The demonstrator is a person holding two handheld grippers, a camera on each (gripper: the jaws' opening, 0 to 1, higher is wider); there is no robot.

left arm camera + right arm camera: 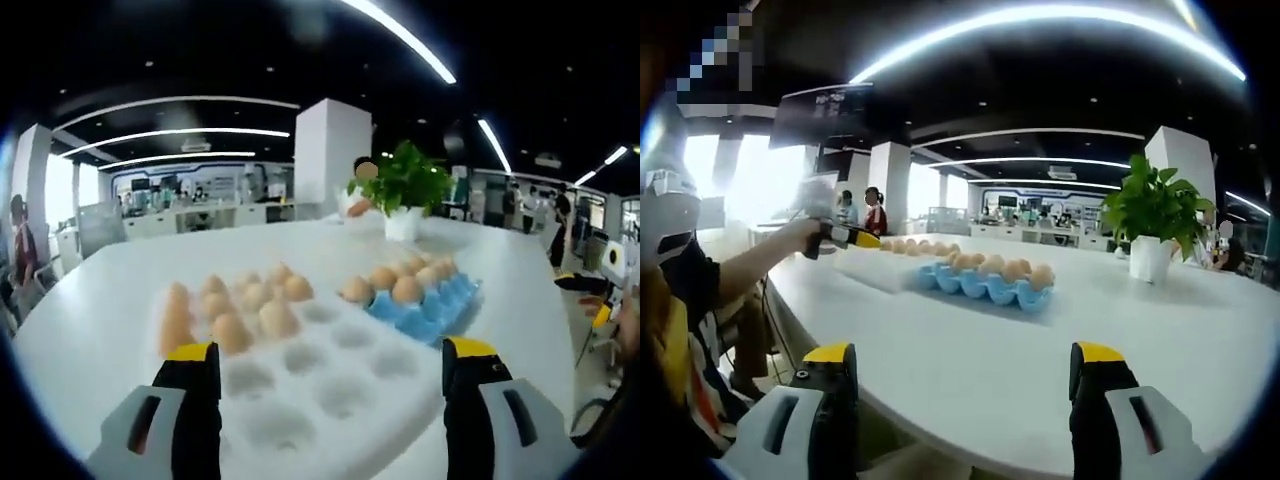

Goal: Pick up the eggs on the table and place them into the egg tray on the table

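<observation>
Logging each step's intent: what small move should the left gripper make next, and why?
Probably reach toward the blue tray for an egg: the left gripper is open and holds nothing, hovering over the white tray, whose near cups lie unfilled.

The near part of the white egg tray (330, 380) is blurred and partly covered by the left gripper (330, 395), so its front cups are not clear. In the right gripper view, the eggs (915, 246) behind the blue tray (985, 285) are too small to count.
</observation>
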